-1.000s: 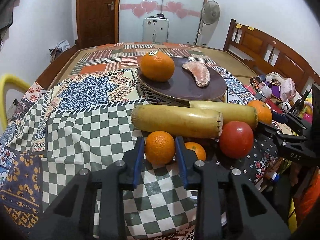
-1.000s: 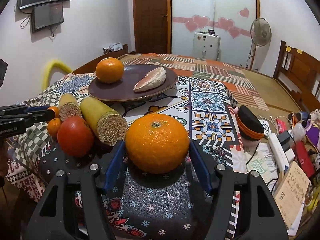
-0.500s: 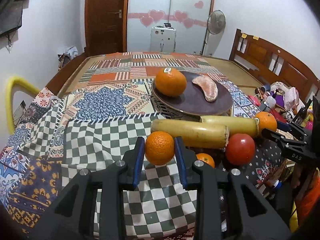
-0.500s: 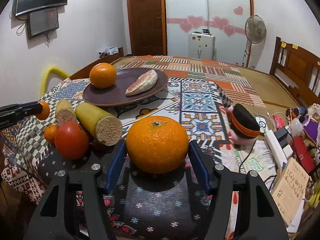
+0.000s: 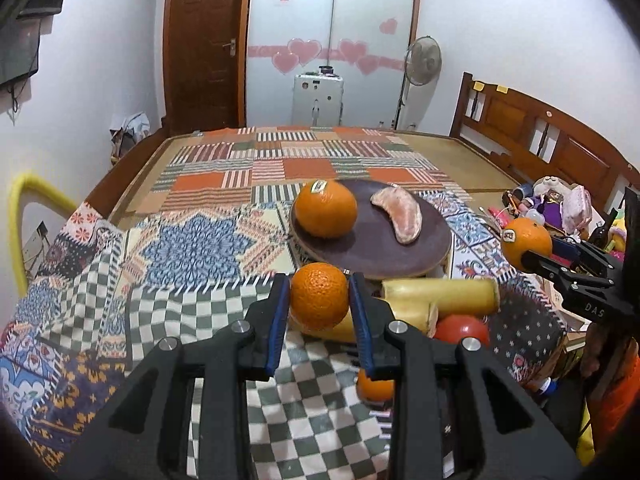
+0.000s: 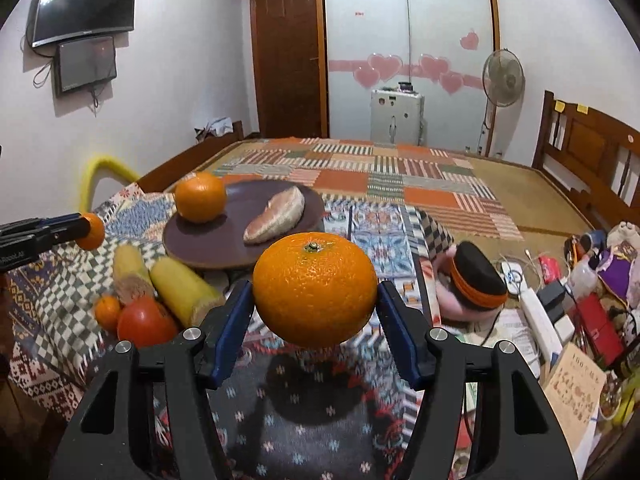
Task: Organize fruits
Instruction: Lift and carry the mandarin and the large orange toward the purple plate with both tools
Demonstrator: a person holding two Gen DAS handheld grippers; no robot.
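My left gripper point(image 5: 319, 300) is shut on a small mandarin point(image 5: 319, 295) and holds it lifted above the checked cloth. My right gripper point(image 6: 316, 292) is shut on a large orange point(image 6: 315, 289), also lifted; it shows at the right of the left wrist view point(image 5: 526, 244). A dark brown plate point(image 5: 372, 256) holds another orange point(image 5: 326, 208) and a peeled pomelo segment point(image 5: 400, 214). On the cloth lie two yellow cut stalks point(image 5: 440, 298), a tomato point(image 5: 462, 328) and a small mandarin point(image 5: 374, 388).
The table is covered by patchwork cloths point(image 5: 192, 240). A plush toy with a dark hat point(image 6: 476, 280), cables and clutter lie at the right edge. A yellow chair back point(image 5: 24, 204) stands at the left, a wooden bed frame point(image 5: 540, 148) at the right.
Both grippers have risen with their fruits, lifting them well clear of the cloth. The plate and the remaining fruits stay in place.
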